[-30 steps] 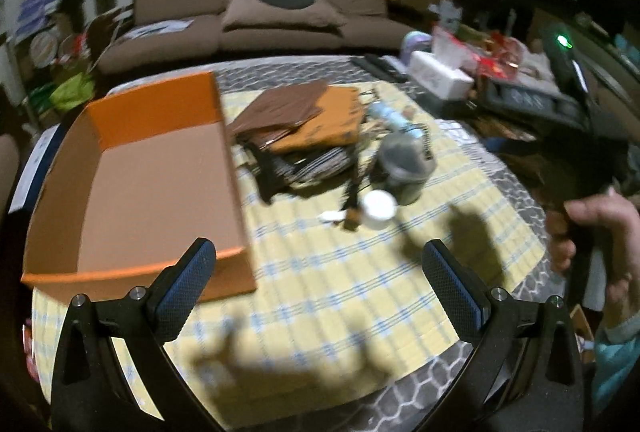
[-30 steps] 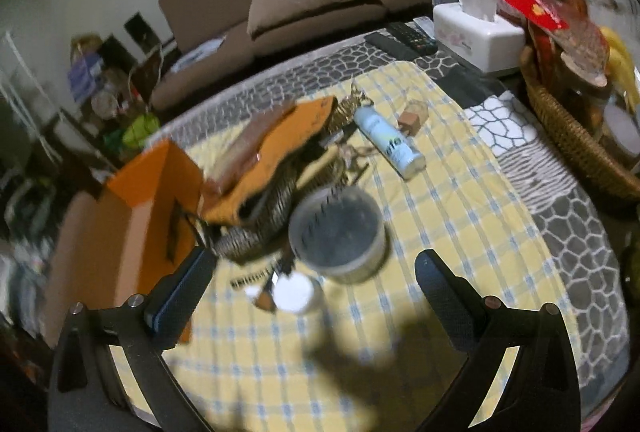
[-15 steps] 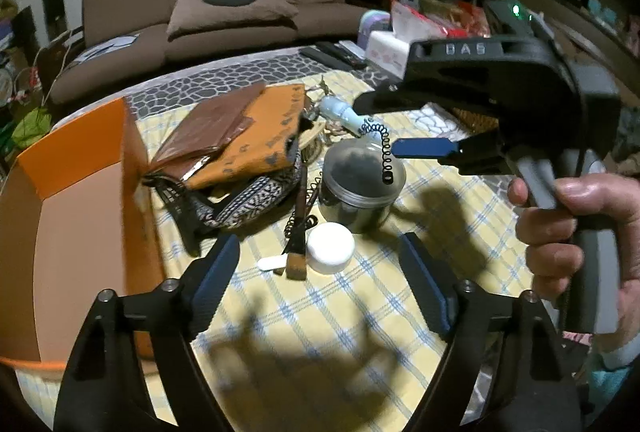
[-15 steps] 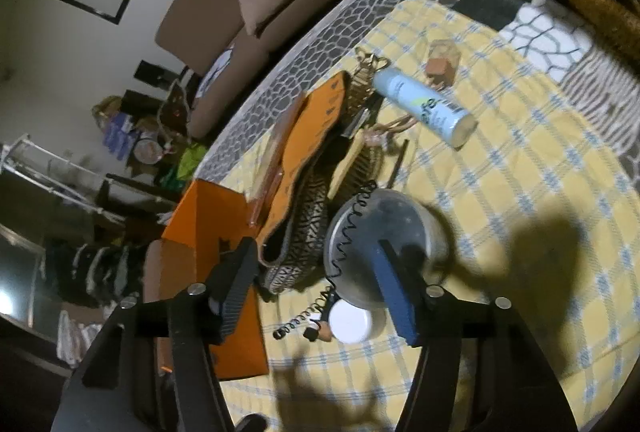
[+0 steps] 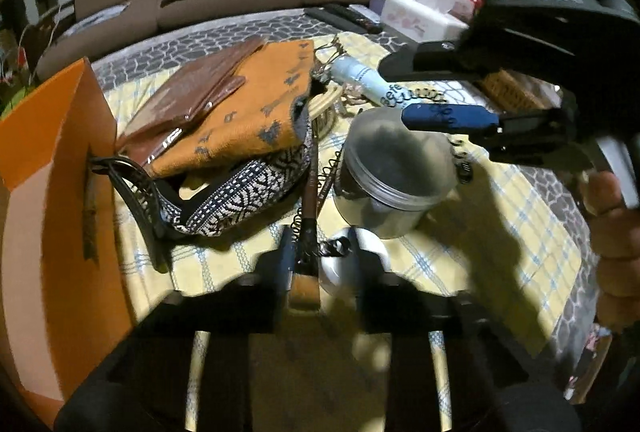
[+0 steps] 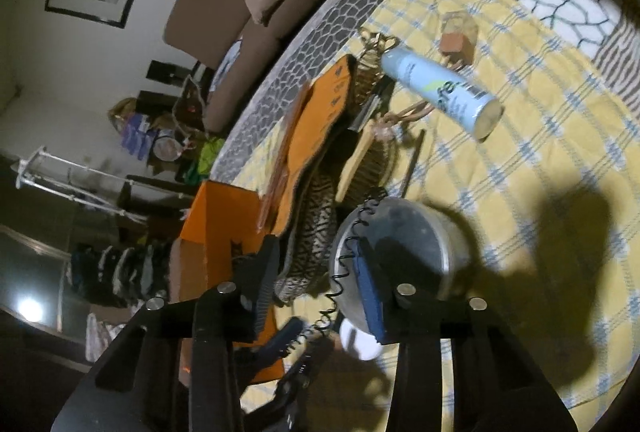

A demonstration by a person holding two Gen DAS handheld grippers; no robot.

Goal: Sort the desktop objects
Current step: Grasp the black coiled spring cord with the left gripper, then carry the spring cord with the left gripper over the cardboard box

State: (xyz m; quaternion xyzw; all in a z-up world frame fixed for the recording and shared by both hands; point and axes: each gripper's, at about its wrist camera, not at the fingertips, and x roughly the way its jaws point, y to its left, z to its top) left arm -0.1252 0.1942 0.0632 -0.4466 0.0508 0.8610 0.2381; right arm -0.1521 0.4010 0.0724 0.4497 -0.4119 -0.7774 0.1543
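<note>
Left wrist view first: your left gripper (image 5: 318,260) has just been closing and its jaws now pinch the one brown-handled brush (image 5: 307,228) low on the yellow checked cloth (image 5: 460,260), with a black coiled cord (image 5: 334,246) beside it and one white round lid (image 5: 348,264) just behind. One lidded metal tin (image 5: 394,171) stands past that, one pale spray can (image 5: 368,81) lies further back, and one orange box (image 5: 44,191) stands open at your left, touching a pile of pouches (image 5: 236,135).

Over to the right wrist view: your right gripper (image 6: 316,280) has also been closing, yet its two pads are apart with the coiled cord (image 6: 344,264) running between them; whether they press it I cannot tell. The tin (image 6: 404,248) sits just beyond the blue pad, the spray can (image 6: 440,91) well past it.
</note>
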